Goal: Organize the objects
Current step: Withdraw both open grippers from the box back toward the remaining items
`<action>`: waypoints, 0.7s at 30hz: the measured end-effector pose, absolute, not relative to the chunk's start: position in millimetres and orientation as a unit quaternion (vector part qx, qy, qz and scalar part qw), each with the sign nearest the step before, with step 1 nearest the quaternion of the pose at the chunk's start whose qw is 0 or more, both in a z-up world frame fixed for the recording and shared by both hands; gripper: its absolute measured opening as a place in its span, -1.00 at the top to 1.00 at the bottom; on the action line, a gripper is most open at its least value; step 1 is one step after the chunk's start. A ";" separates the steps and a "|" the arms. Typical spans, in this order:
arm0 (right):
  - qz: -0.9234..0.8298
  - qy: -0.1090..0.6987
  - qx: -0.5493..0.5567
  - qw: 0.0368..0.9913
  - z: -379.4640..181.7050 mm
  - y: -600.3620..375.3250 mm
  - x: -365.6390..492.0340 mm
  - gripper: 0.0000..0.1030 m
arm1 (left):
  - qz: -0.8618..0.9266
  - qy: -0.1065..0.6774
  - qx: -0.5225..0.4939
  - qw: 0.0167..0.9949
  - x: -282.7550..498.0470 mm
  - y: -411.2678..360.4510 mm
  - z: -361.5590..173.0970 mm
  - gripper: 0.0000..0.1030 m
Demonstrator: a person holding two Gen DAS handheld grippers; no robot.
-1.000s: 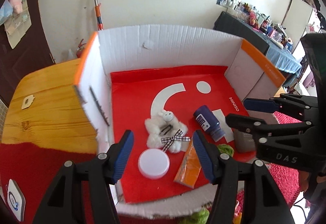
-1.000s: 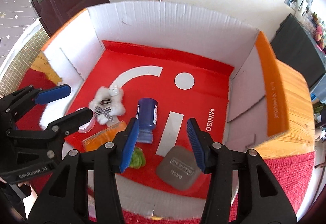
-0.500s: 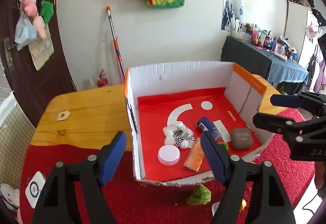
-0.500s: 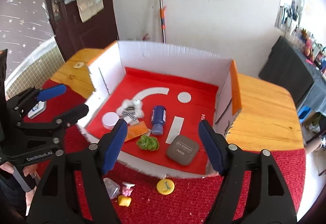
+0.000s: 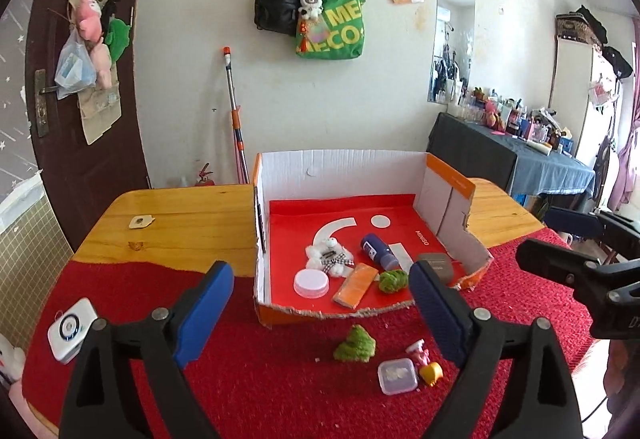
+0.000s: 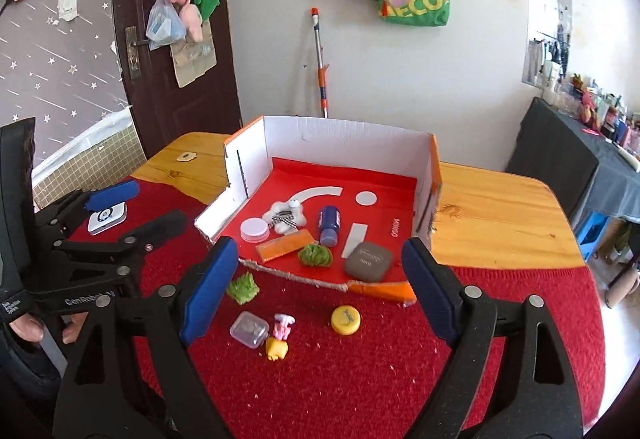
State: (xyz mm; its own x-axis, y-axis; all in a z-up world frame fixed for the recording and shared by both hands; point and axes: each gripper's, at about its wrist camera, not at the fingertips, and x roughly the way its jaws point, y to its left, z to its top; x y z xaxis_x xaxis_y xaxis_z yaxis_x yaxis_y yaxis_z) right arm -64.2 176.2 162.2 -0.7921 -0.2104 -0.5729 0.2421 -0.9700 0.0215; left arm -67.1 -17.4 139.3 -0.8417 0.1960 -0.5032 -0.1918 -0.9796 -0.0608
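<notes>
An open cardboard box [image 5: 340, 171] [image 6: 340, 135] with a red floor holds a white plush [image 5: 330, 257], a blue bottle [image 5: 378, 249], a white lid [image 5: 311, 282], an orange pack [image 5: 356, 284], a green tuft [image 5: 393, 281] and a grey compact [image 6: 368, 261]. On the red cloth in front lie another green tuft [image 5: 355, 345], a clear case [image 5: 398, 375], a pink toy [image 6: 283, 324], a yellow toy [image 6: 277, 349] and a yellow cap [image 6: 345, 319]. My left gripper [image 5: 320, 279] and right gripper [image 6: 320, 259] hover short of the box, jaws opening, nothing between them.
A white device [image 5: 72, 329] lies on the cloth at the left. The wooden table [image 5: 180, 215] carries the box; a small tag [image 5: 140, 222] sits on it. A dark door, a broom and a cluttered side table stand behind.
Both grippers drew back and upward from over the box and their jaws spread wider. The loose items on the cloth in front of the box came into view.
</notes>
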 end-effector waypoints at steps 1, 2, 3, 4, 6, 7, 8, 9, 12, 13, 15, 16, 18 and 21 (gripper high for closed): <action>-0.947 0.026 0.297 0.118 160.9 176.7 -60.6 -0.63 | 0.960 -0.006 -0.262 0.100 -63.8 -17.9 138.3 -0.82; -0.948 0.024 0.294 0.118 159.3 177.7 -56.2 -0.64 | 0.960 -0.008 -0.261 0.099 -60.0 -18.4 137.3 -0.84; -0.949 0.021 0.293 0.118 157.9 178.7 -53.0 -0.65 | 0.960 -0.010 -0.262 0.100 -56.7 -18.1 135.8 -0.84; -0.949 0.018 0.293 0.118 155.7 179.3 -50.5 -0.66 | 0.959 -0.013 -0.265 0.102 -54.0 -17.8 133.5 -0.84; -0.950 0.012 0.291 0.117 150.4 181.1 -45.1 -0.66 | 0.957 -0.016 -0.270 0.102 -50.4 -17.4 129.3 -0.85; -0.950 0.011 0.289 0.114 148.0 181.7 -43.1 -0.66 | 0.957 -0.016 -0.272 0.099 -48.4 -16.7 125.7 -0.85; -0.952 0.010 0.286 0.111 145.7 182.2 -40.4 -0.66 | 0.957 -0.015 -0.274 0.096 -46.6 -16.3 123.1 -0.85; -0.953 0.011 0.283 0.108 143.0 182.6 -37.9 -0.66 | 0.956 -0.014 -0.276 0.094 -44.8 -15.9 119.7 -0.85; -0.955 0.012 0.280 0.099 133.8 184.7 -32.8 -0.67 | 0.952 -0.025 -0.291 0.097 -39.8 -14.6 107.4 -0.85; -0.955 0.010 0.281 0.099 130.7 185.7 -31.8 -0.67 | 0.949 -0.029 -0.297 0.102 -38.6 -13.5 102.7 -0.85; -0.954 0.008 0.285 0.097 124.0 187.3 -30.7 -0.67 | 0.947 -0.025 -0.303 0.103 -36.6 -10.5 96.1 -0.85; -0.954 0.008 0.286 0.095 121.1 187.8 -30.2 -0.67 | 0.947 -0.022 -0.304 0.102 -35.8 -9.0 93.8 -0.85; -0.954 0.006 0.285 0.090 114.5 189.6 -28.2 -0.67 | 0.947 -0.019 -0.305 0.095 -34.5 -7.0 89.5 -0.85; -0.952 -0.004 0.294 0.085 103.5 193.3 -28.8 -0.68 | 0.944 -0.021 -0.315 0.097 -34.6 -4.8 82.0 -0.85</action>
State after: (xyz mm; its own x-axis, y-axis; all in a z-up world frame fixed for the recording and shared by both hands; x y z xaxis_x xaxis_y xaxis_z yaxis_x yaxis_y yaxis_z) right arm -28.8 193.3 103.5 -0.8133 -0.1641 -0.5583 0.1588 -0.9856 0.0583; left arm -34.6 -4.8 82.0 -0.7823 0.1962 -0.5912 -0.1701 -0.9803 -0.1002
